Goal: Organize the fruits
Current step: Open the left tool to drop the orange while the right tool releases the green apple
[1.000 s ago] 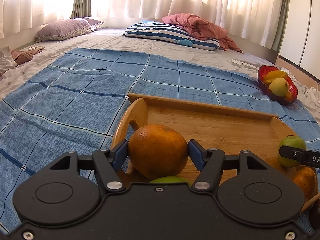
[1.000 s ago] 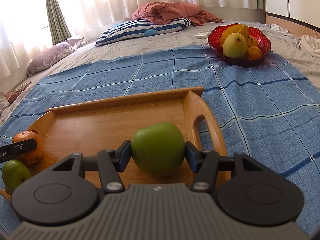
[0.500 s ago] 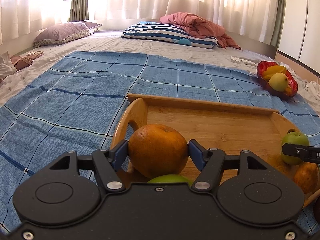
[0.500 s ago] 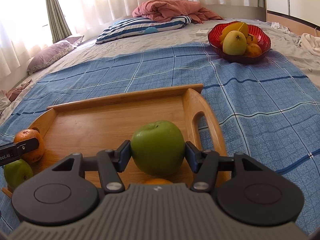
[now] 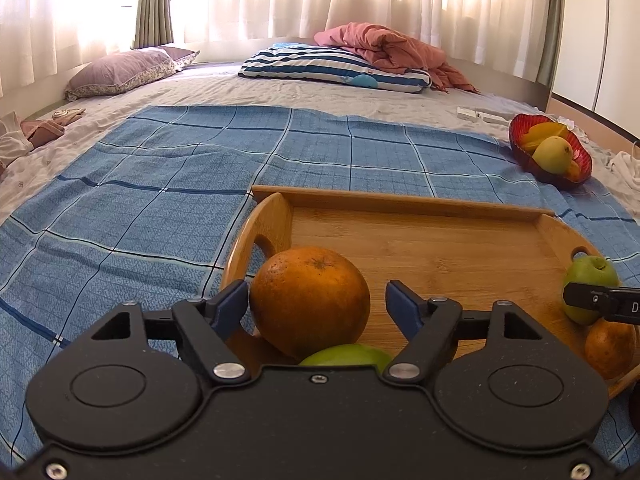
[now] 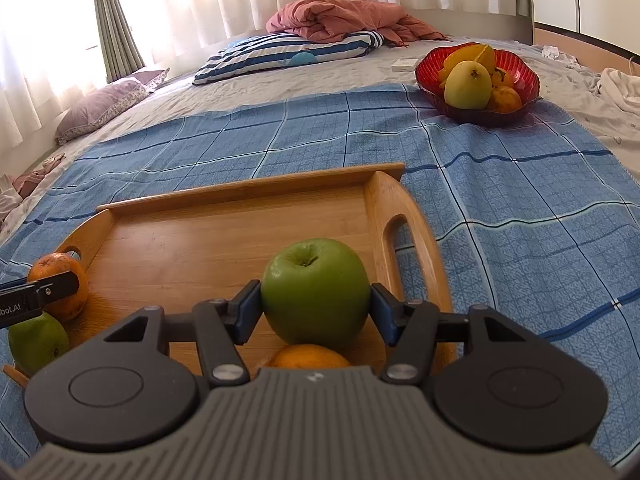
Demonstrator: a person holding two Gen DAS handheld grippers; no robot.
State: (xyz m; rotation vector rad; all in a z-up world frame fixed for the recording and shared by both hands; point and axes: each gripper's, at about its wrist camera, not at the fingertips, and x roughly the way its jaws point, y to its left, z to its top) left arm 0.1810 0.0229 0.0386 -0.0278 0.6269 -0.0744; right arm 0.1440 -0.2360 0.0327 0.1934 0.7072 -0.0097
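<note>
While the left gripper (image 5: 316,304) stands released around the orange (image 5: 310,300) (set on the tray (image 5: 440,248)), the right gripper (image 6: 316,312) grasps the apple (image 6: 315,290), seemingly placing it beside another orange.

A second green apple (image 5: 346,356) lies mostly hidden under the left tongs (image 5: 316,304).

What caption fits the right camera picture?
Right gripper fingers hug a green apple over the wooden tray.
</note>
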